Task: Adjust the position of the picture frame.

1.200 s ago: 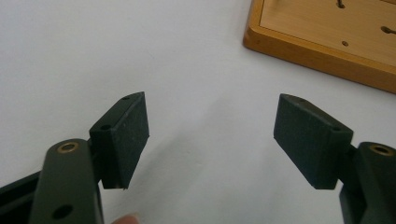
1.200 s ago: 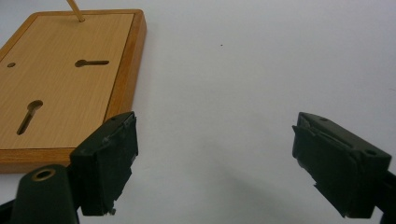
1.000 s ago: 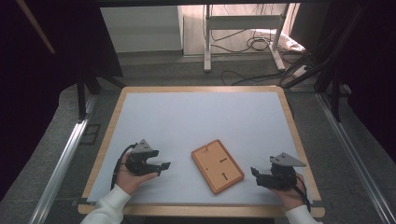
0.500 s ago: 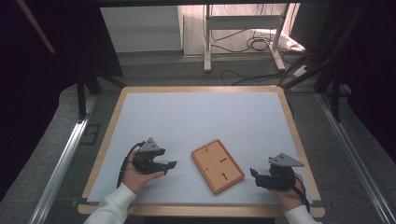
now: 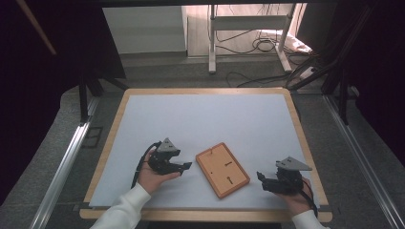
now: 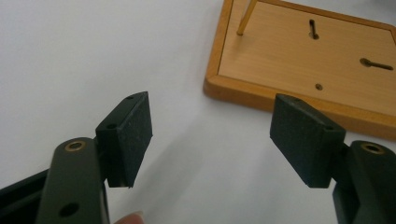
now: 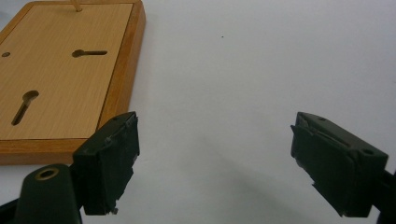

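Left gripper (image 6: 212,140): jaws spread wide, nothing between the pads (image 6: 133,135), only white tabletop in the gap. Fingertips aim at the near corner of a wooden picture frame (image 6: 299,56) lying back side up. The frame's edge sits just beyond the far pad, apart from it. A fingertip of the holding hand shows at the bottom edge of this view.

Right gripper (image 7: 215,163): jaws likewise wide apart, holding nothing. One pad (image 7: 109,161) lies just in front of the picture frame's (image 7: 60,79) raised border; whether it touches cannot be told. Two keyhole hanging slots and a small hole show in the frame's back panel.

High view: left gripper (image 5: 184,167) is held low over the table (image 5: 205,119), jaws pointing toward the picture frame (image 5: 222,169), close beside its left edge. Right gripper (image 5: 261,179) is near the frame's right lower corner, jaws pointing at it with a short gap between. Frame lies flat and skewed, in the near middle of the white surface, between the two grippers. White sleeves enter from the bottom edge. Wooden rim runs round the table.
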`<state>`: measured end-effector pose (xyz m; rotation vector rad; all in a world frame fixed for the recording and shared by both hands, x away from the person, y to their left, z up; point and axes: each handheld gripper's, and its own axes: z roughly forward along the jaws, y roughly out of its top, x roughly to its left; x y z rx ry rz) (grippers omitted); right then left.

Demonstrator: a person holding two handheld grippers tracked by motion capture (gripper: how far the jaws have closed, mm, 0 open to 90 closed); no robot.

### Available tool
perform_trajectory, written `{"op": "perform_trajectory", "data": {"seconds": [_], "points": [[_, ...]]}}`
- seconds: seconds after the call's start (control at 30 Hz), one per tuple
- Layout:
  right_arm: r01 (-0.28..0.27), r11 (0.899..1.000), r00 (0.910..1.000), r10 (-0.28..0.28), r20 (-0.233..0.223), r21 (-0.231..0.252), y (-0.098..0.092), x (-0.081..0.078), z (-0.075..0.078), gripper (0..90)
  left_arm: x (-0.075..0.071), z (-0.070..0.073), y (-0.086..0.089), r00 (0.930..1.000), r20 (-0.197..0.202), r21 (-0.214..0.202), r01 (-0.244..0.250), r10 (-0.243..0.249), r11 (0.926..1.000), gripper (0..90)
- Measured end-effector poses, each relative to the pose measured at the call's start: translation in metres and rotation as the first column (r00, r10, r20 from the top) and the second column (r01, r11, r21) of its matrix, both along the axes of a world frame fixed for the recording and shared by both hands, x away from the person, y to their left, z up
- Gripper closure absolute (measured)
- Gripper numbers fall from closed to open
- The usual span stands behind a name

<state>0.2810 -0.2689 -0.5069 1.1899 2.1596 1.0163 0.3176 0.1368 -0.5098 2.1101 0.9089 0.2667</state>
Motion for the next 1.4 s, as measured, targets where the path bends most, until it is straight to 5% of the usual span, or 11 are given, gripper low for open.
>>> {"op": "perform_trajectory", "data": {"seconds": [0.53, 1.0, 1.4], "points": [[0.001, 1.000, 1.0000, -0.001, 0.000, -0.005, -0.001, 0.000, -0.001, 15.5, 0.017, 0.000, -0.049, 0.9987, 0.002, 0.024, 0.051, -0.051, 0.9984, 29.6], [0.002, 1.000, 1.0000, -0.002, -0.002, -0.015, -0.001, 0.001, -0.002, 15.5, 0.032, -0.001, -0.067, 0.9986, 0.011, 0.033, 0.051, -0.052, 0.9981, 30.3], [0.005, 1.000, 1.0000, -0.005, -0.004, -0.017, -0.001, 0.001, -0.002, 15.5, 0.044, -0.006, -0.083, 0.9991, 0.011, 0.028, 0.041, -0.041, 0.9988, 40.8]]}}
